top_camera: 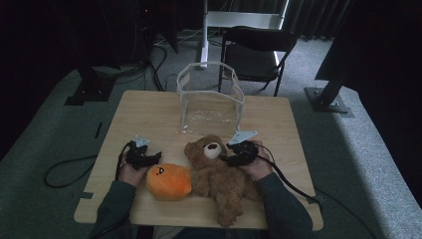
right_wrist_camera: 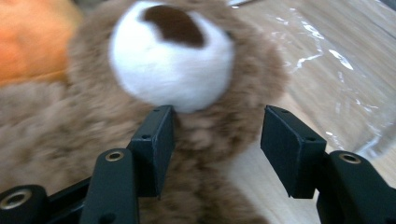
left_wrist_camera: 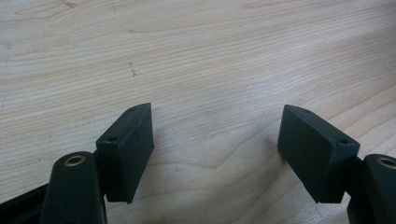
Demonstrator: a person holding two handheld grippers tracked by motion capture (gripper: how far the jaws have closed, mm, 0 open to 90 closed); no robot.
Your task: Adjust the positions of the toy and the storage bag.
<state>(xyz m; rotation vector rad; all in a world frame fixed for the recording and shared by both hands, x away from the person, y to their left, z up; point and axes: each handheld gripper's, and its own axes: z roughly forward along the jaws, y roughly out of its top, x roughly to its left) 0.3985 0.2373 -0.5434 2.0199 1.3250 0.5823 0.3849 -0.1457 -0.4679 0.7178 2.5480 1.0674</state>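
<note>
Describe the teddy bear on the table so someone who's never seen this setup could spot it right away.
On the wooden table, look in front of the clear plastic container, toward the person's edge. The teddy bear lies there on its back beside a round orange plush; it alone is shaggy brown with a white muzzle and dark nose.

High view: dim, dark surround.
Desk (top_camera: 149, 107): evenly lit, soft shadows.
Bag (right_wrist_camera: 336, 60): glare streaks.
Teddy bear (right_wrist_camera: 177, 60): blurred, close to lens.

Dim room, dark curtains behind. Grey carpet floor (top_camera: 358, 149), black cables trailing across. Light wooden table (top_camera: 149, 109) at centre. Black chair (top_camera: 256, 52) beyond it, beside white stand (top_camera: 204, 35). Black metal posts with base plates (top_camera: 328, 97) on both sides.
</note>
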